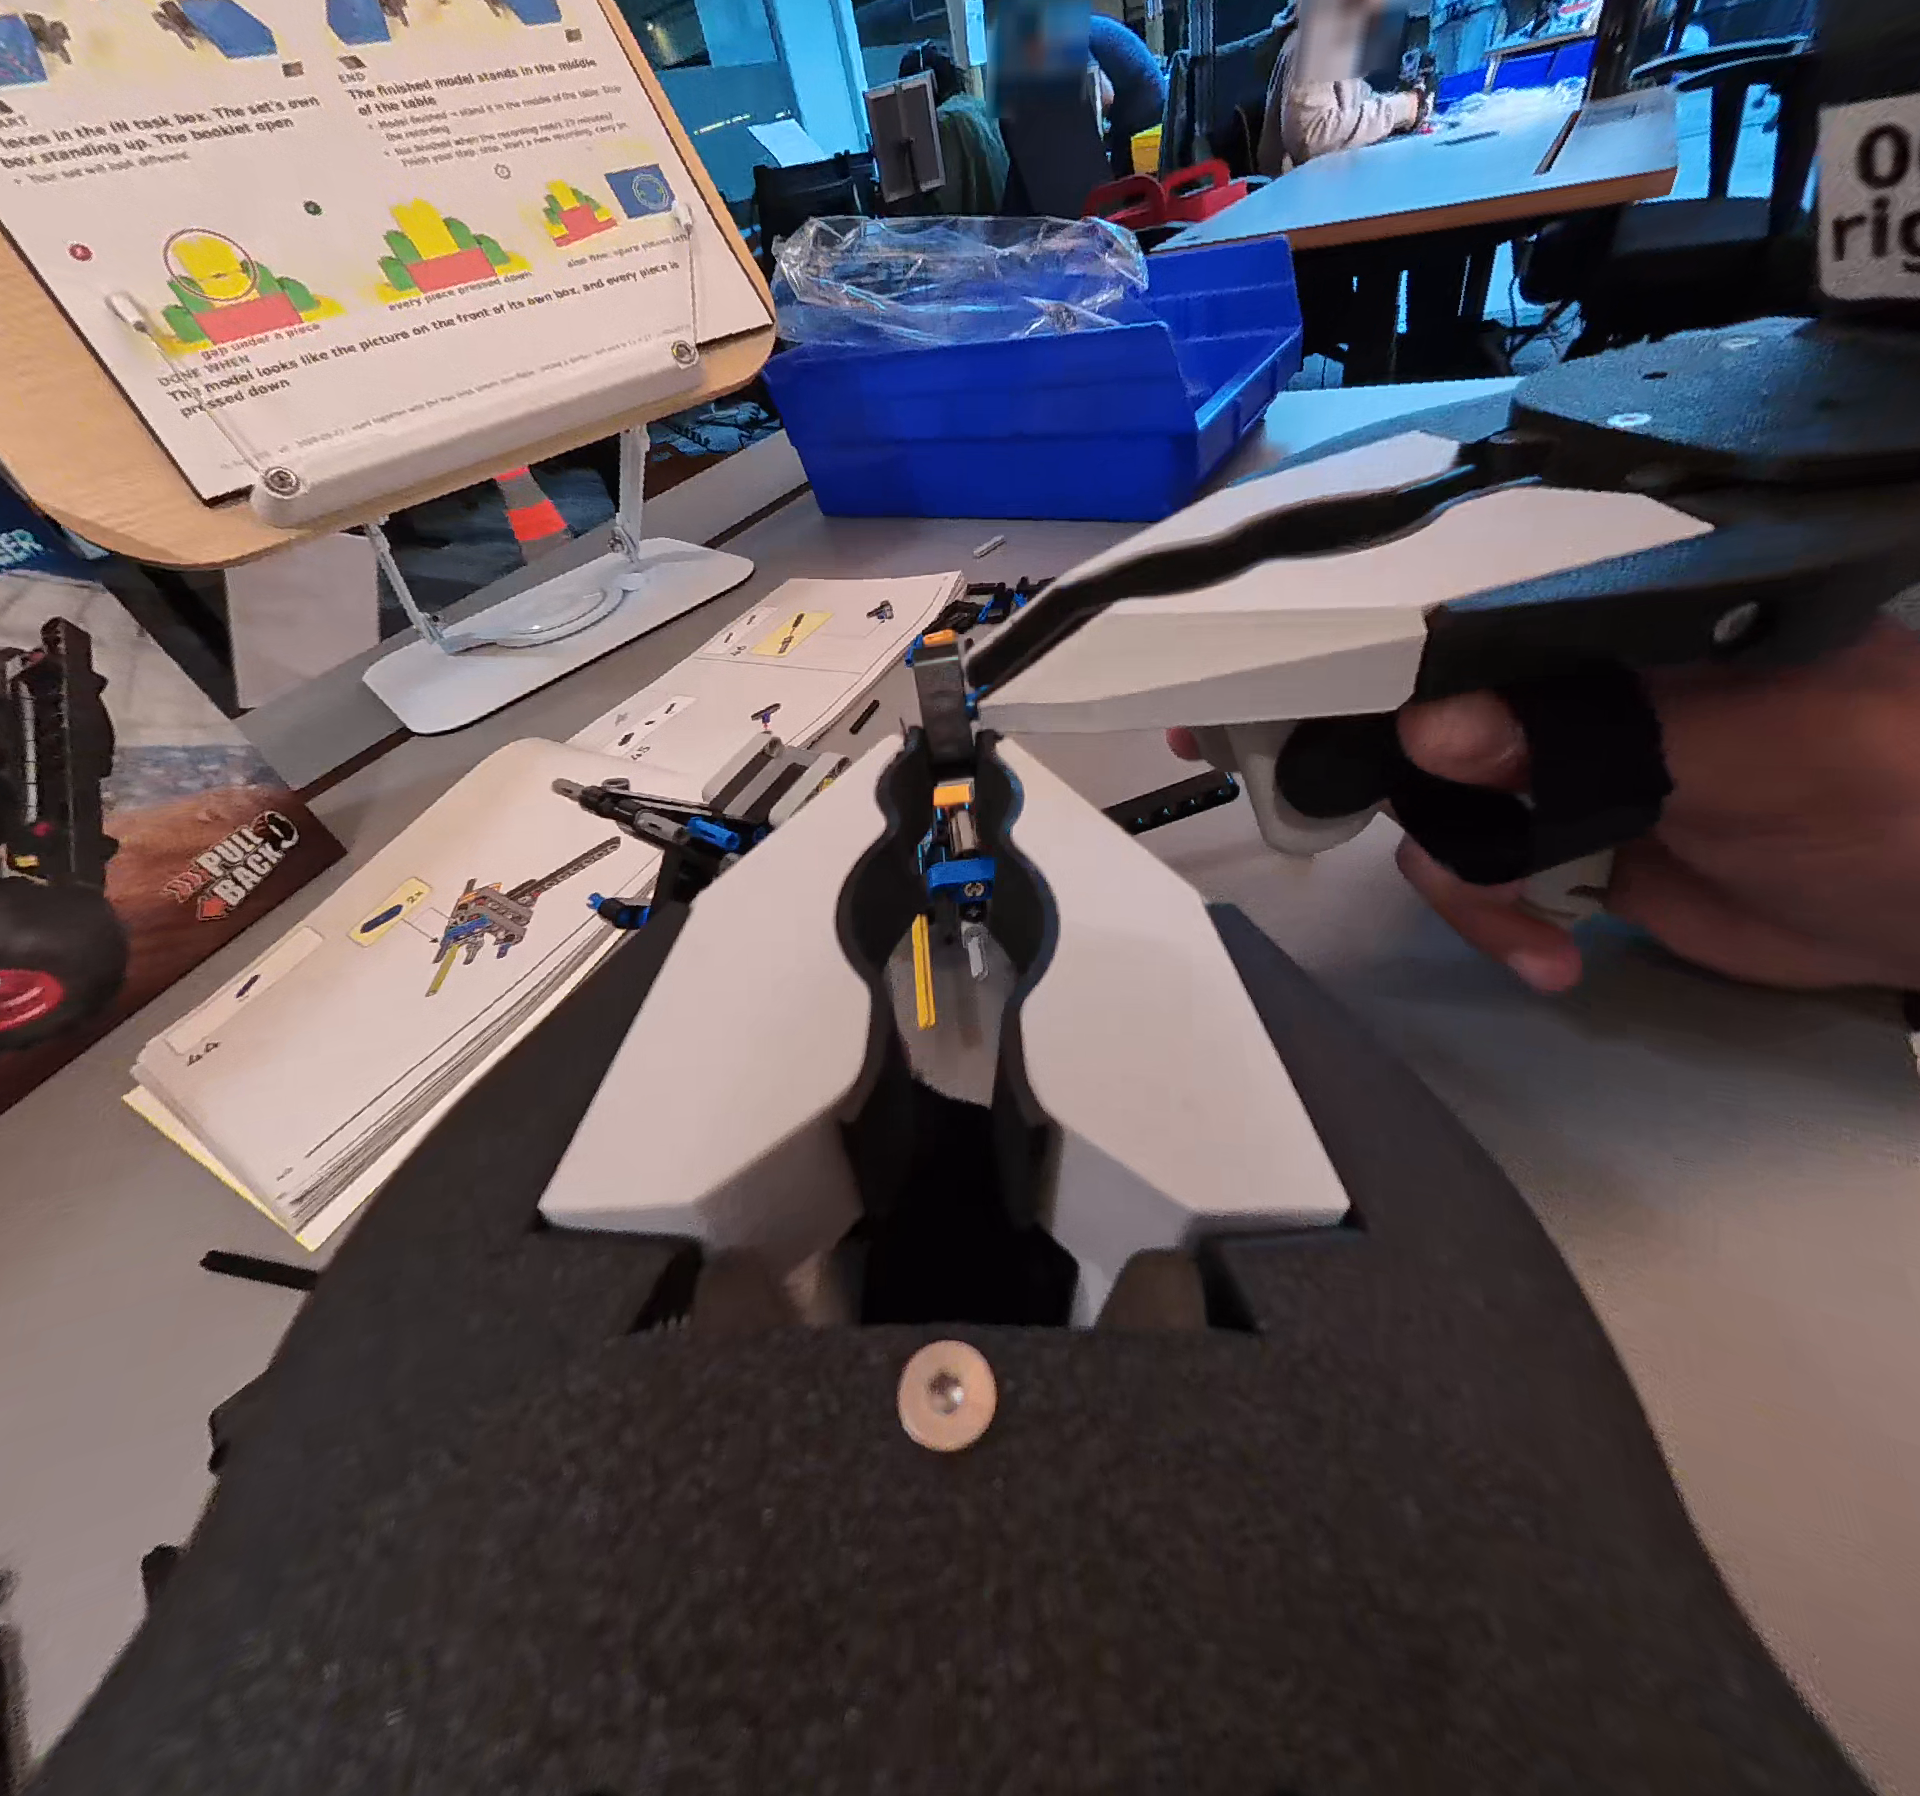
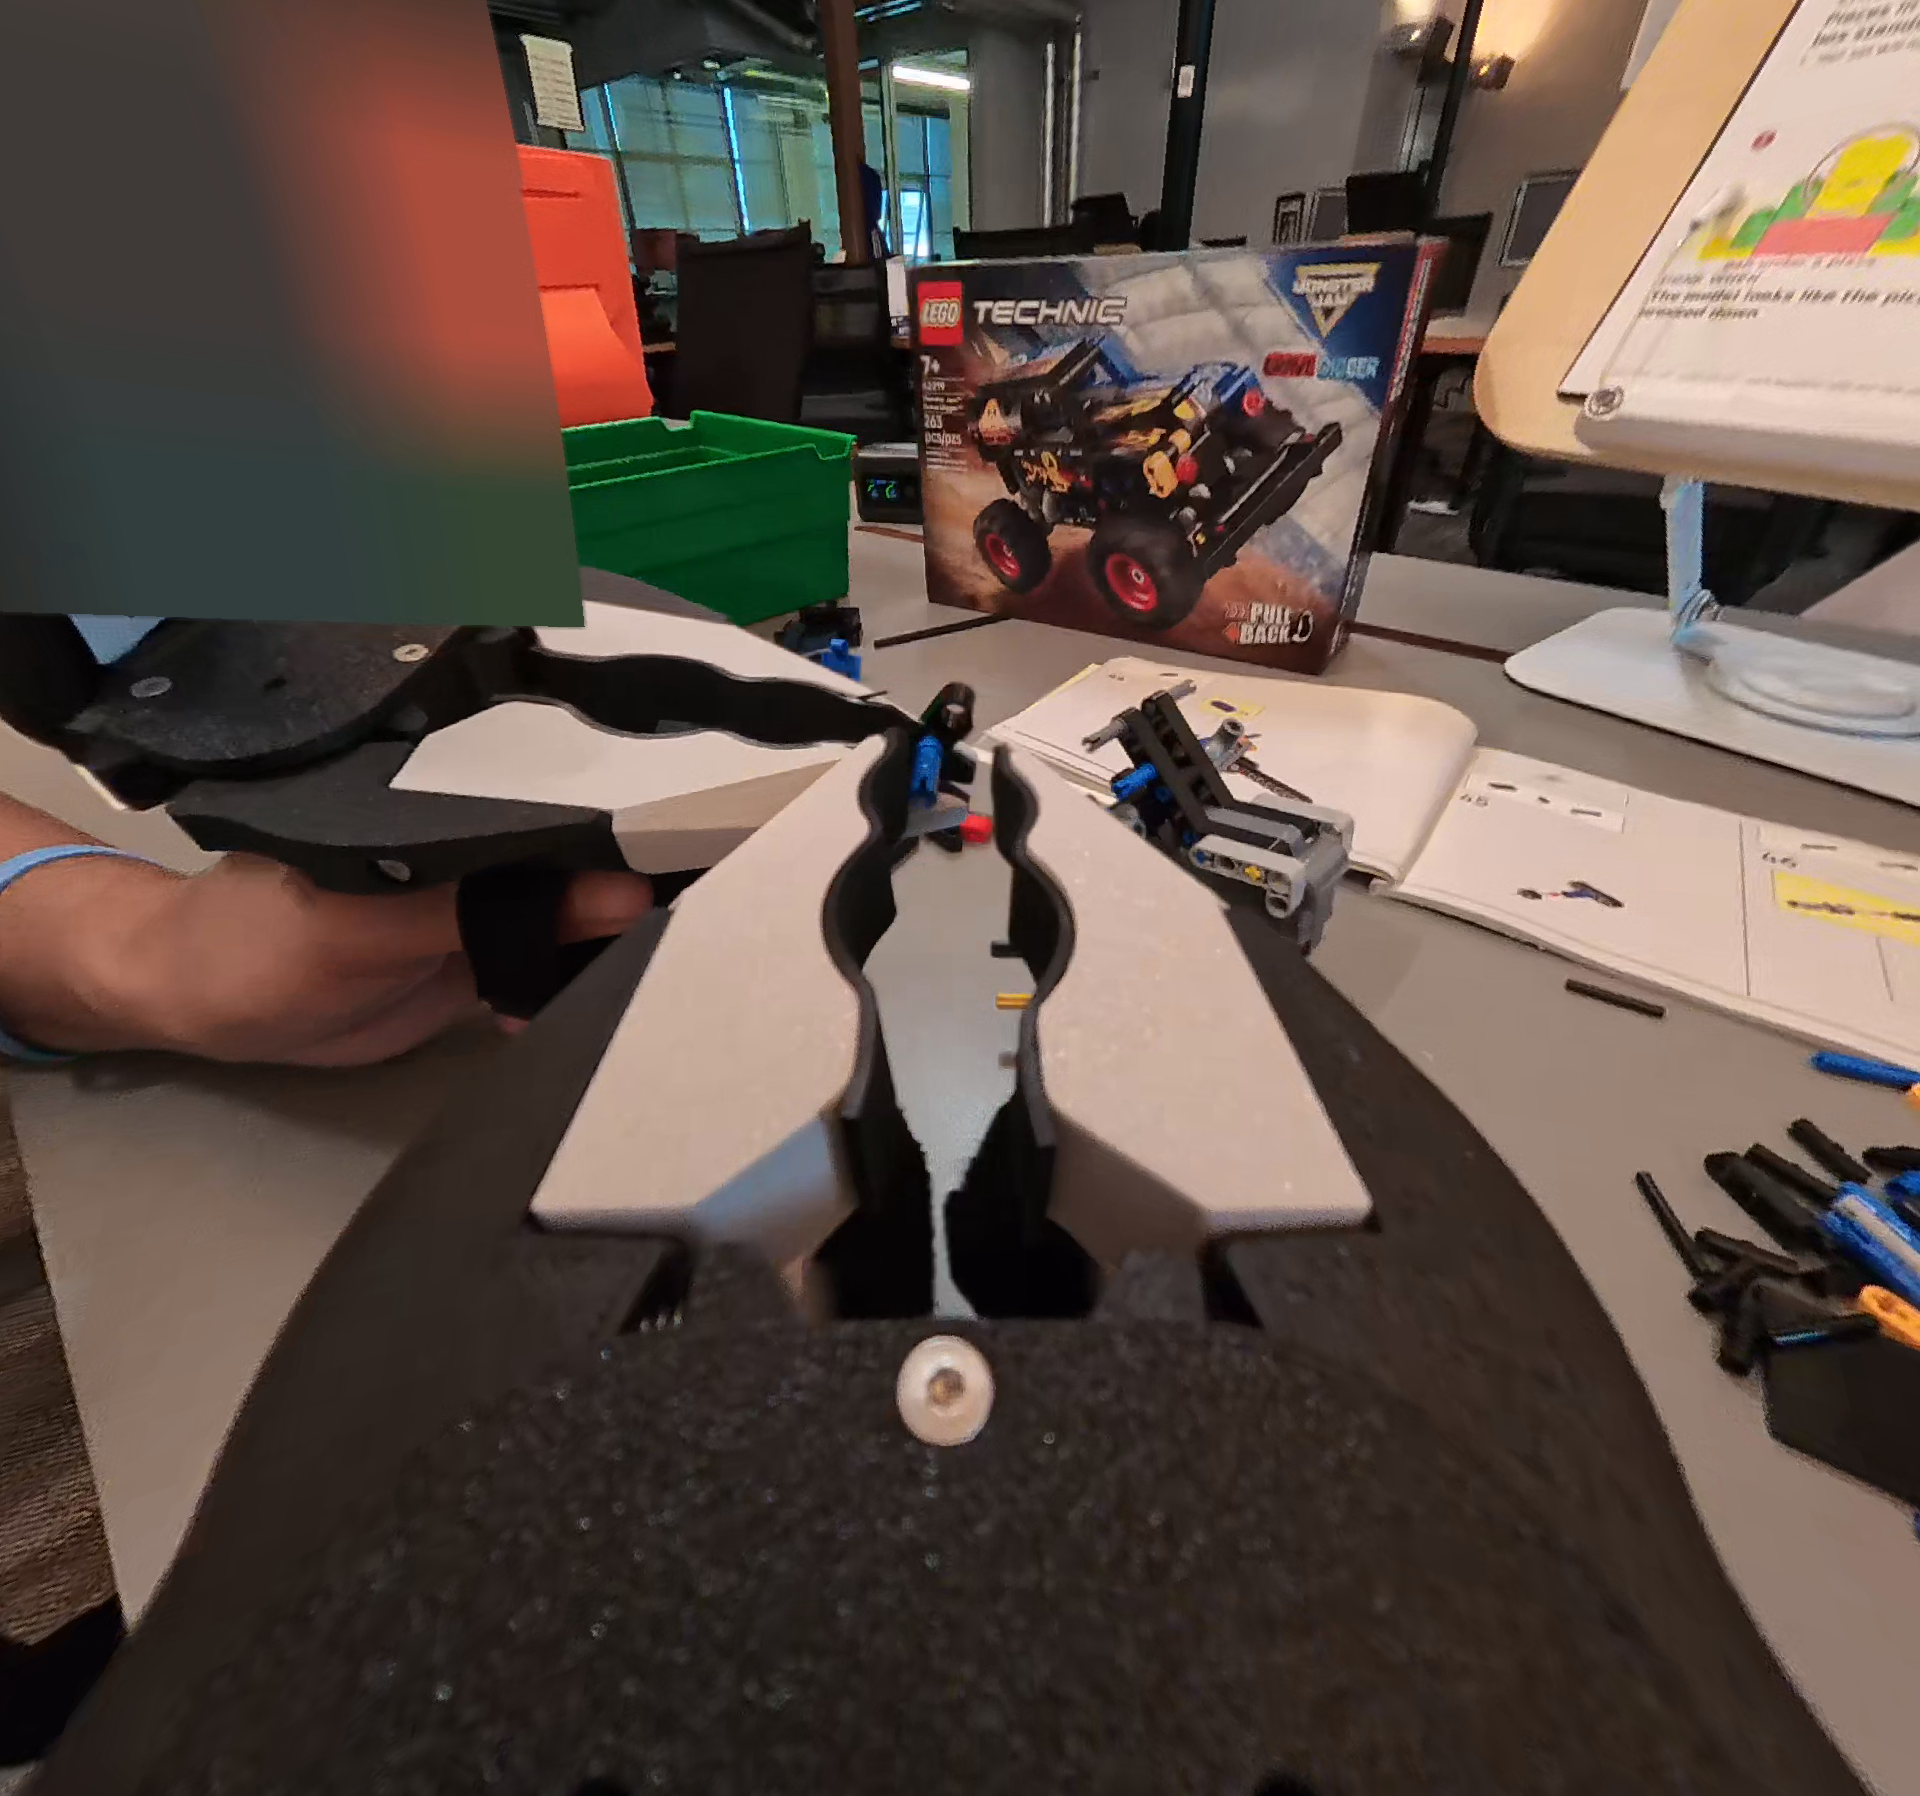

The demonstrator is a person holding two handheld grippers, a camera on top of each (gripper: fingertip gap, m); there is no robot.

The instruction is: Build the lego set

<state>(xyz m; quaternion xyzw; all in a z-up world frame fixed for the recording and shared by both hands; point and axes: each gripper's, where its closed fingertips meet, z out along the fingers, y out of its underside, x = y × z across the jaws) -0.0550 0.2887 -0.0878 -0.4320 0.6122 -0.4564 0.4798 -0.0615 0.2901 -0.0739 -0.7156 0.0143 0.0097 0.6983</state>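
Note:
My left gripper (image 1: 940,749) is shut on a small lego sub-assembly (image 1: 948,842), a black beam with orange, blue and yellow parts, held above the table. My right gripper (image 1: 977,692) comes in from the right, its tips against a blue pin on the side of the beam's top. In the right wrist view my right gripper (image 2: 943,754) has its jaws a narrow gap apart, with the blue pin (image 2: 925,759) at the left fingertip. The left gripper (image 2: 894,723) enters there from the left. A part-built black and grey chassis (image 2: 1216,811) lies on the open instruction booklet (image 2: 1403,759).
The set's box (image 2: 1164,447) stands behind the booklet. A green bin (image 2: 717,510) sits at far left, and a blue bin (image 1: 1039,416) with a plastic bag at the back. A tilted instruction stand (image 1: 364,188) is on the left. Loose black, blue and orange parts (image 2: 1808,1258) lie at right. Both grippers' tips are close together, under 4 cm apart.

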